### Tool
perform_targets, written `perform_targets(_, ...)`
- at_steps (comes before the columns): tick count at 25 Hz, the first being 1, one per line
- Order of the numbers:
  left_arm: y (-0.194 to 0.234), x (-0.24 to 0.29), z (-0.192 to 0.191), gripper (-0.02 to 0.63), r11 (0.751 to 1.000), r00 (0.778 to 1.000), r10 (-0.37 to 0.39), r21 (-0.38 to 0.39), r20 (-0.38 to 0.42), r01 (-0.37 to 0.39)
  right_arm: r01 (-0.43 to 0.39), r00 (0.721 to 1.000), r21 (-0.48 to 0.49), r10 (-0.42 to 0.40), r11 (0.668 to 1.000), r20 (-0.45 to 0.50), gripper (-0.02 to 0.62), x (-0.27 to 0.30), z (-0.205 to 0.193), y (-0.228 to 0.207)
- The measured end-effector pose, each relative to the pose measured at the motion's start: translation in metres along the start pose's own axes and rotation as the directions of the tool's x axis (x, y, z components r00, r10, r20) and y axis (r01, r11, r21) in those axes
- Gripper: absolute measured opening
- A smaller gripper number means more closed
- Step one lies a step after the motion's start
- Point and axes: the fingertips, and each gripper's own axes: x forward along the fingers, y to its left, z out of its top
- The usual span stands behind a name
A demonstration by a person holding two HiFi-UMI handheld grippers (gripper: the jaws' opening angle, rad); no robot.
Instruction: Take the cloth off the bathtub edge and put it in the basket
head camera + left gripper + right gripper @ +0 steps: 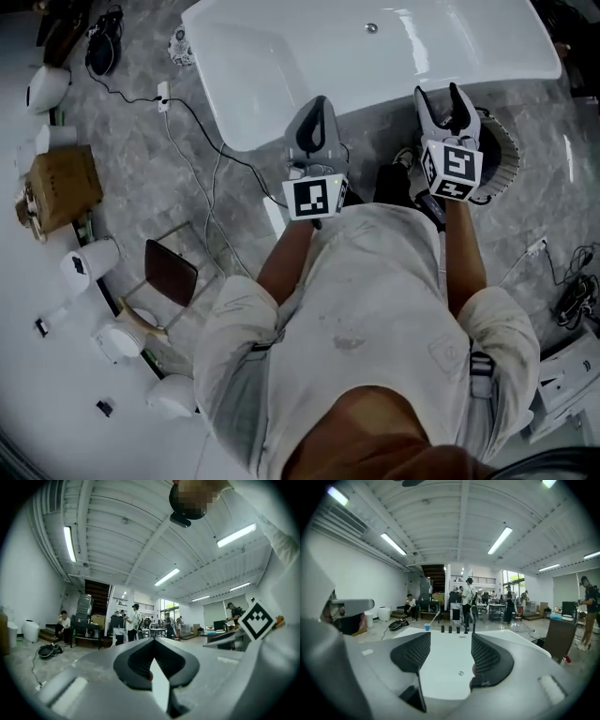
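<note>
Two grippers ride high before the person, left gripper (317,105) at twelve o'clock clenched on nothing, right gripper (442,96) at one o'clock released and empty, basket (507,157) just beyond at two, cloth not made out, bathtub (281,61) farthest at twelve.

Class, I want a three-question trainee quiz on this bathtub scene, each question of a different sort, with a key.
1. True or false: the right gripper has something clamped between its jaws.
2. Which gripper has its jaws closed together? A) the left gripper B) the right gripper C) both
3. Fill in: in the head view, the large white fixture just ahead of both grippers is a ____.

Key: 1. False, its jaws stand apart with nothing between them. 2. A. 3. bathtub.
</note>
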Motion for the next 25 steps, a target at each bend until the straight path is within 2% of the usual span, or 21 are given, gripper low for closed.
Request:
perform_targets(7, 0.070, -0.040, 0.038, 0.002, 0.983, 0.981, 0.185, 0.003, 0.051, -0.185, -0.180, 0.973, -0.062, 0.186, 0.982, 0.135, 0.275, 0.010, 0.077, 0.086)
perform_targets(10, 0.096, -0.059, 0.057, 0.002, 0.969, 0.967, 0.246, -0.004, 0.075, -0.246, -0.193, 0.961, -0.107, 0.210, 0.975, 0.181, 0.259, 0.010, 0.102, 0.109)
perform_targets(15, 0.127, -0.073, 0.071, 0.002, 0.947, 0.945, 0.321, -0.011, 0.062, -0.321, -0.229, 0.933, -0.207, 0.275, 0.951, 0.232, 0.242, 0.013, 0.121, 0.144)
perform_targets(20, 0.137, -0.075, 0.085, 0.002, 0.945, 0.942, 0.326, -0.005, 0.072, -0.327, -0.244, 0.914, -0.206, 0.296, 0.948, 0.277, 0.171, 0.006, 0.142, 0.163)
perform_targets(21, 0.138, -0.076, 0.088, 0.002, 0.945, 0.942, 0.327, -0.007, 0.076, -0.328, -0.238, 0.912, -0.204, 0.291, 0.950, 0.289, 0.140, 0.004, 0.147, 0.164)
perform_targets(23, 0.138, -0.075, 0.094, 0.002, 0.945, 0.941, 0.327, -0.007, 0.083, -0.328, -0.218, 0.912, -0.190, 0.270, 0.957, 0.309, 0.034, 0.003, 0.155, 0.161)
perform_targets(25, 0.137, -0.074, 0.099, 0.002, 0.946, 0.941, 0.324, 0.000, 0.094, -0.325, -0.214, 0.914, -0.168, 0.258, 0.962, 0.315, 0.013, 0.005, 0.161, 0.157)
